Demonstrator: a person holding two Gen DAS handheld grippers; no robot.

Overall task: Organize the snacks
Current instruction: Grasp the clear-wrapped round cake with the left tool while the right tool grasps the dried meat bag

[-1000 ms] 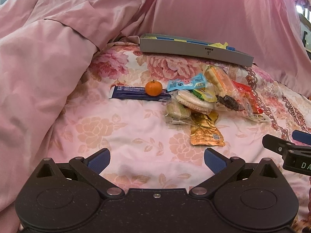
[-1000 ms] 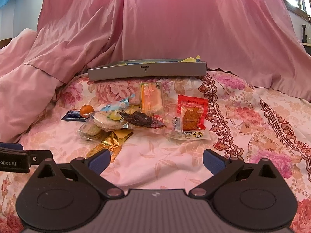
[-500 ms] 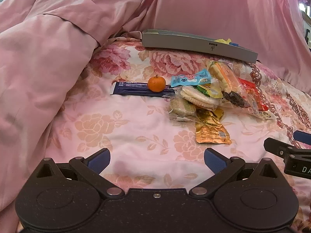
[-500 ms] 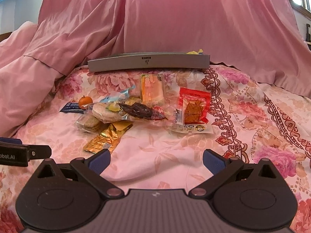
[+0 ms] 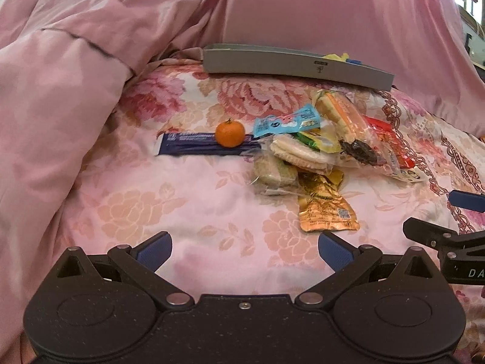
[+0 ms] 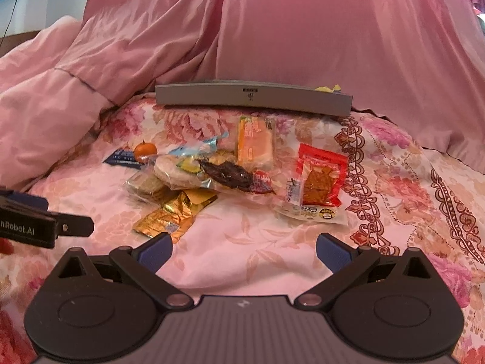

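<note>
A pile of wrapped snacks lies on the floral bedspread: a gold packet (image 5: pixel 327 209) (image 6: pixel 169 215), a round cracker pack (image 5: pixel 303 153), a dark blue bar (image 5: pixel 194 145), a red packet (image 6: pixel 321 179) and an orange-filled pack (image 6: pixel 254 142). A small orange (image 5: pixel 229 133) (image 6: pixel 145 149) sits on the blue bar. Behind them stands a grey tray (image 5: pixel 297 66) (image 6: pixel 251 97) with yellow and blue items showing over its rim. My left gripper (image 5: pixel 245 250) is open and empty, short of the gold packet. My right gripper (image 6: pixel 244 250) is open and empty, in front of the pile.
A bunched pink quilt (image 5: pixel 60 91) rises along the left side and a pink drape (image 6: pixel 303 30) hangs behind the tray. Bare floral bedspread (image 6: pixel 409 188) stretches to the right of the snacks and in front of both grippers.
Both grippers have dropped lower and edged toward the snack pile, so the tray's inside is less visible. Both stay open. Nothing on the bed has moved.
</note>
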